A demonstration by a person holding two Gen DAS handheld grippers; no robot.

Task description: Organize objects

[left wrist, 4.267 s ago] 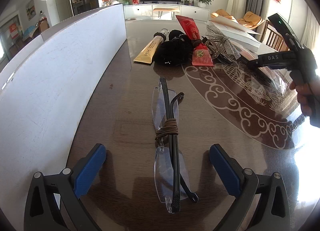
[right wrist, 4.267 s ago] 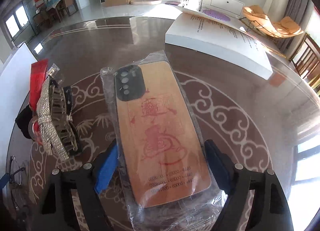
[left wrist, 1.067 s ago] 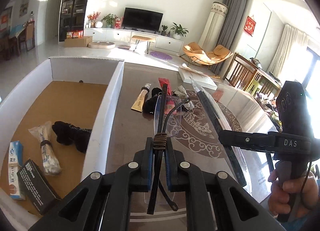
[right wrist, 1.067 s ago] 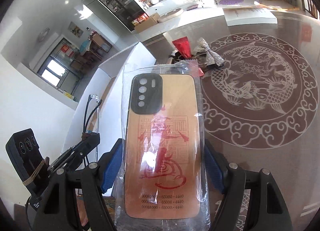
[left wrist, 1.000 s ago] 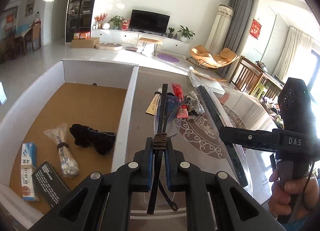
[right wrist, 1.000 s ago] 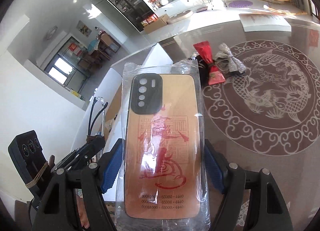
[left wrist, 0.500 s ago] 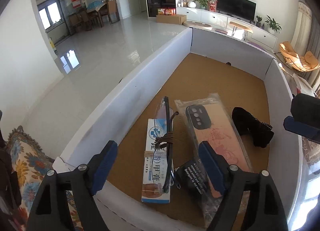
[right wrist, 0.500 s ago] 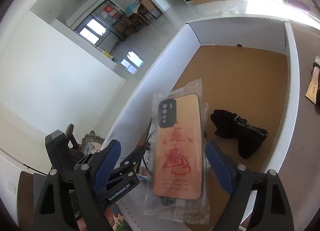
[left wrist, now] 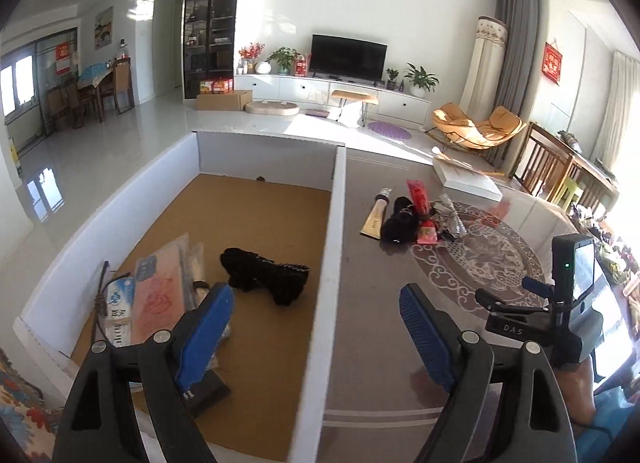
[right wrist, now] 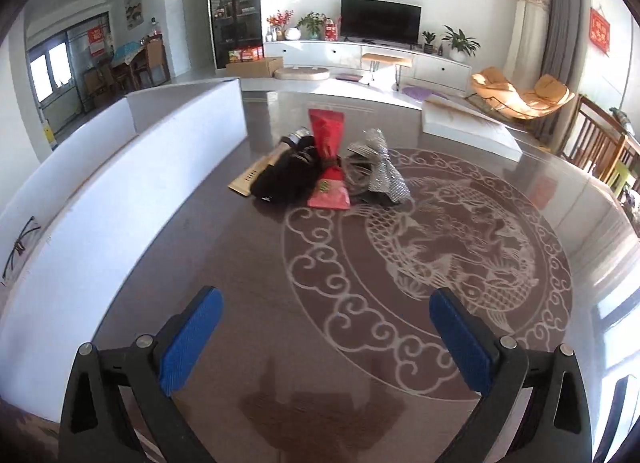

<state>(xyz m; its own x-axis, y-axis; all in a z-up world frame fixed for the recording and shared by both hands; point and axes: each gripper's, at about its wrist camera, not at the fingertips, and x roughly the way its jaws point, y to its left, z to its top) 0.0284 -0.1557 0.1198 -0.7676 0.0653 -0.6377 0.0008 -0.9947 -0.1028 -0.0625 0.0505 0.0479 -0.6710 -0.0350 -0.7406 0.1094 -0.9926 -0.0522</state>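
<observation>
While both grippers stand wide with nothing between their blue pads, their jaws having just been opening, the items they carried lie in the box (left wrist: 338,223). In the left wrist view, the left gripper (left wrist: 316,327) fills the bottom of the frame, straddling the box's white right wall. Inside the box, at lower left, the bagged phone case (left wrist: 160,291) lies flat on the brown floor, touching a small blue-and-white packet (left wrist: 118,313). The glasses (left wrist: 105,295) lie at the far left, just beside the packet. A black sock (left wrist: 264,277) lies near the middle of the box. At the right edge, the right gripper (left wrist: 532,295) hangs over the table (left wrist: 372,303).

In the right wrist view, the right gripper (right wrist: 328,339) sits at the bottom, above the bare table (right wrist: 248,263). A pile (right wrist: 316,179) lies at upper centre: a red pouch, a black cloth, a gold tube and a silver bow, touching one another.
</observation>
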